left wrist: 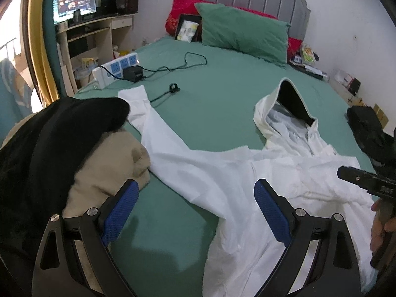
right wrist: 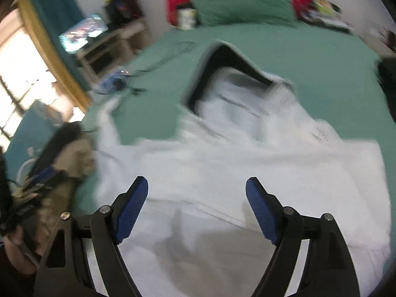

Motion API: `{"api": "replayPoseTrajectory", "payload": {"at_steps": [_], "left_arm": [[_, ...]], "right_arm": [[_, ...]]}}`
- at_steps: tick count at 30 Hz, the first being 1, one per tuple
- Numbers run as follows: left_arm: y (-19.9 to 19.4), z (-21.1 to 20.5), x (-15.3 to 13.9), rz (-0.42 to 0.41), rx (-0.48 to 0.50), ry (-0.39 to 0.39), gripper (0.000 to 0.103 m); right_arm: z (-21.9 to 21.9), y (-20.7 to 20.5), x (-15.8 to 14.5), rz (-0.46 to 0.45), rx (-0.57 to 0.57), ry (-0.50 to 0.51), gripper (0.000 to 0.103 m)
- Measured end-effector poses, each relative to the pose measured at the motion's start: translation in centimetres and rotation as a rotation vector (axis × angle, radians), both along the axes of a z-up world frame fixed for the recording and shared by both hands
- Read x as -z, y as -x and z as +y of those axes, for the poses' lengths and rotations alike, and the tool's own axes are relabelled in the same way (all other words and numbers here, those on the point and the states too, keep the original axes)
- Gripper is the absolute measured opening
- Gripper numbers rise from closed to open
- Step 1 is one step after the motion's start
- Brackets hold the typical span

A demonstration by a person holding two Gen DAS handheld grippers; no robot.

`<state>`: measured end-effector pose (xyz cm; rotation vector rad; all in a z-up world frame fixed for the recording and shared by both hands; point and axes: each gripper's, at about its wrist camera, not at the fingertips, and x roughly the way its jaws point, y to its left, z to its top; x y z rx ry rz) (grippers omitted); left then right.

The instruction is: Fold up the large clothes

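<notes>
We see a white hooded jacket point(left wrist: 247, 173) spread across the near half of a bed with a green sheet point(left wrist: 210, 104). Its hood point(left wrist: 287, 104), dark inside, lies toward the far end, and one sleeve point(left wrist: 148, 118) stretches away to the far left. Our left gripper point(left wrist: 195, 210) hangs with its jaws wide apart and nothing between them, one blue pad over the bare sheet, the other over the jacket's near left edge. Our right gripper point(right wrist: 196, 208) is also spread wide over the jacket's body, empty, in a blurred view. Just left of the jacket lies a heap of tan and black clothes point(left wrist: 81, 153). Farther off on the sheet are a power strip point(left wrist: 116, 70) and a black cable point(left wrist: 178, 66). At the far end a green pillow point(left wrist: 245, 34) leans on red bedding point(left wrist: 188, 12).
</notes>
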<state>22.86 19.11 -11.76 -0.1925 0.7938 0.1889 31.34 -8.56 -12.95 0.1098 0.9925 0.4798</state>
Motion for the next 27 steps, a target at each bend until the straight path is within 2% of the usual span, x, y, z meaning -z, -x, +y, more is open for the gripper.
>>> {"api": "replayPoseTrajectory", "payload": {"at_steps": [2,4,6,11,17,22,27], "left_arm": [[-0.1,-0.2,0.5,0.017,0.018,0.017,0.096],[-0.5,-0.5,1.5,0.052,0.034,0.02,0.096],[-0.8,-0.9,2.5,0.078,0.05,0.013,0.09],[-2.4,-0.7,4.2,0.169,0.065,-0.015,0.072],[-6.4,1.6,1.8,0.16,0.035,-0.076,0.058],[-10.8,3.8,1.1,0.165,0.009,-0.114,0.058],[-15.9,6.8,3.0,0.21,-0.076,-0.116,0.058]], "right_arm": [[-1.7,-0.7,1.9,0.05,0.035,0.042,0.081],[-3.0,-1.3,4.1,0.141,0.02,0.029,0.081],[-3.4,-1.3,5.6,0.214,-0.017,0.021,0.081],[-4.0,0.3,3.5,0.109,-0.069,0.069,0.081],[-8.9,1.8,1.0,-0.006,-0.071,0.096,0.081],[-12.0,1.7,1.2,-0.054,-0.05,0.139,0.081],[-14.0,0.8,1.4,-0.083,0.011,0.114,0.081]]}}
